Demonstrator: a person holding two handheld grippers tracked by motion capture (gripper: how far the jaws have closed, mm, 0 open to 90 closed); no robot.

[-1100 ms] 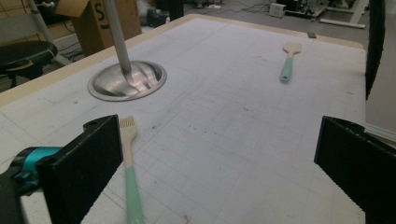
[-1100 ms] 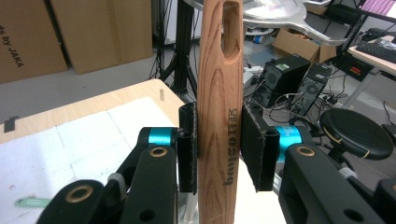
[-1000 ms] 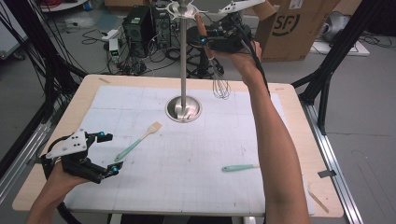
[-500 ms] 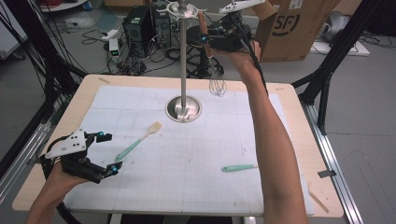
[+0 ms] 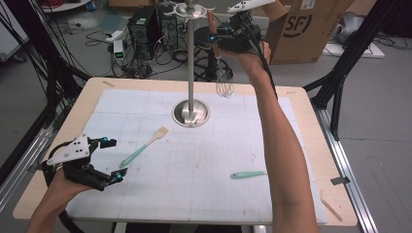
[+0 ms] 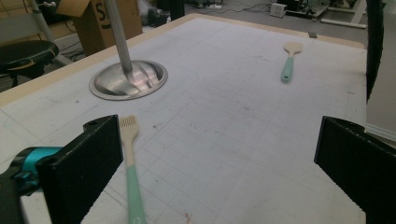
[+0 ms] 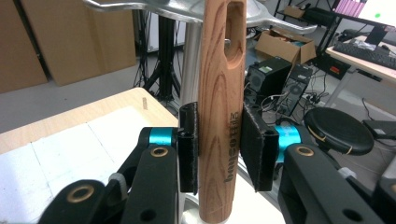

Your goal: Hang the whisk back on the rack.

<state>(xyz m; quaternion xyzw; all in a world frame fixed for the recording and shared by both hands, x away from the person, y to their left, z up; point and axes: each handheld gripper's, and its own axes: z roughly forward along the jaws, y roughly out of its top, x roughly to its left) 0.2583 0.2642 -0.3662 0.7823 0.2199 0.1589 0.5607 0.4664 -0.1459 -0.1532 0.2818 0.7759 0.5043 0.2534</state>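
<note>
A whisk with a wooden handle (image 7: 222, 93) hangs upright from my right gripper (image 7: 219, 149), whose pads are shut on the handle. In the high view that gripper (image 5: 216, 36) is raised beside the top of the metal stand (image 5: 190, 63), and the whisk's wire head (image 5: 224, 87) dangles below it. The handle's slot sits close to the stand's hooked top (image 7: 140, 7). My left gripper (image 5: 115, 159) rests low at the table's left with its jaws wide open and nothing between them (image 6: 215, 163). A mint-handled brush (image 6: 130, 158) lies just by its left jaw.
A mint-handled wooden spoon (image 5: 248, 174) lies on the white mat (image 5: 194, 184) toward the right front. The stand's round base (image 5: 191, 114) sits mid-table at the back. Beyond the table are a cardboard box (image 5: 301, 29), computers and cables.
</note>
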